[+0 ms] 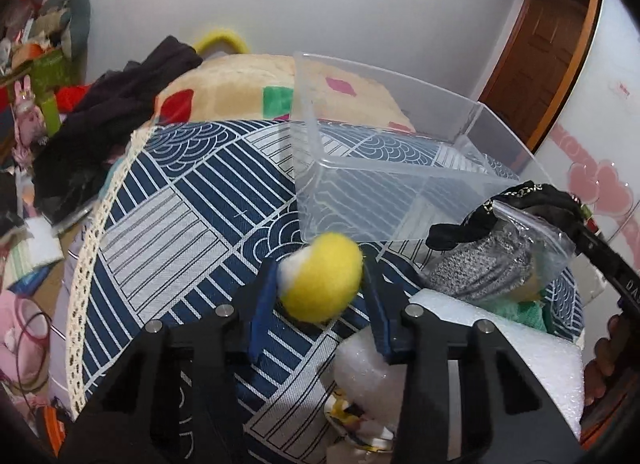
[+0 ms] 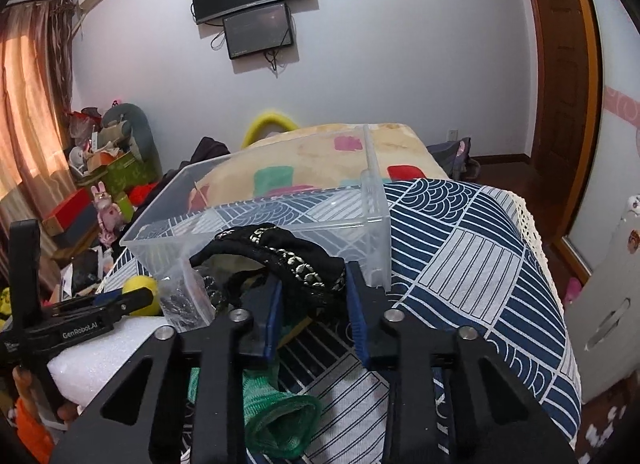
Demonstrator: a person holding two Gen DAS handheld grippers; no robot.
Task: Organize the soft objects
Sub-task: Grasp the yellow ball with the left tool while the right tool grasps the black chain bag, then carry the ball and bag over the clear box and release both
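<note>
Between my left tongs (image 1: pixel 320 284) sat the yellow ball (image 1: pixel 322 282), clamped just before the clear bin (image 1: pixel 384 135); my right tongs (image 2: pixel 312 288) pinched the black cloth (image 2: pixel 288 260) beside that bin's near wall.

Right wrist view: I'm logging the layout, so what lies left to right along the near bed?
Left tool holding yellow ball → white foam → green cloth → black fabric in right tool → patterned cover.
</note>
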